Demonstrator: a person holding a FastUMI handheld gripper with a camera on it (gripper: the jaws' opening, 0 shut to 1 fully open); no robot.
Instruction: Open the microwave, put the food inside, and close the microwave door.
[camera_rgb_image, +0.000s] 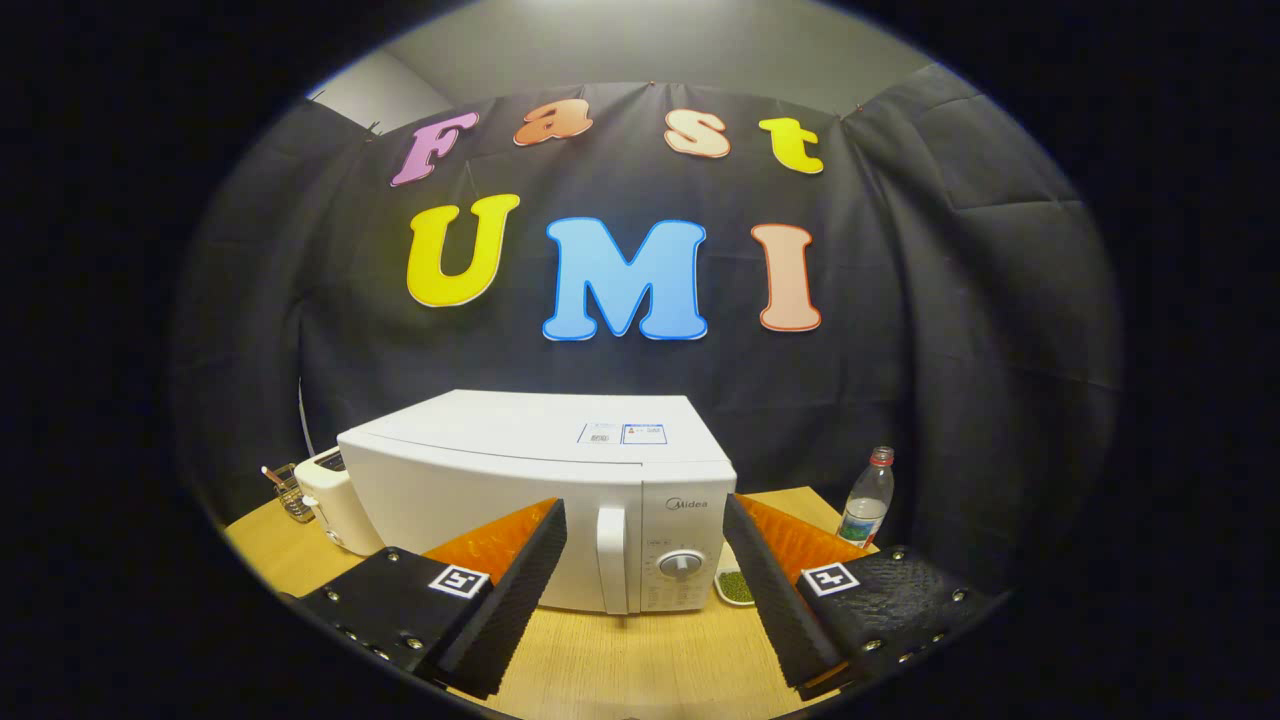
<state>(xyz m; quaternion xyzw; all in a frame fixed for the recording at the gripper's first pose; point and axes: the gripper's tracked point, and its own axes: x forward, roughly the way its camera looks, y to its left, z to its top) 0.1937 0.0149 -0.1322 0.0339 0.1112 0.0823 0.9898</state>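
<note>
A white microwave (520, 480) stands on the wooden table (620, 660), its door shut. Its vertical door handle (612, 556) and a round control dial (680, 563) face me, just beyond my fingers. A small white dish of green food (735, 586) sits on the table to the right of the microwave, partly hidden by my right finger. My gripper (645, 540) is open, with nothing between its fingers; the handle lies ahead between them, a short way off.
A white toaster (335, 500) stands left of the microwave, with a small glass jar (290, 492) behind it. A clear plastic bottle with a red cap (868, 498) stands at the table's back right. Bare wood lies in front of the microwave.
</note>
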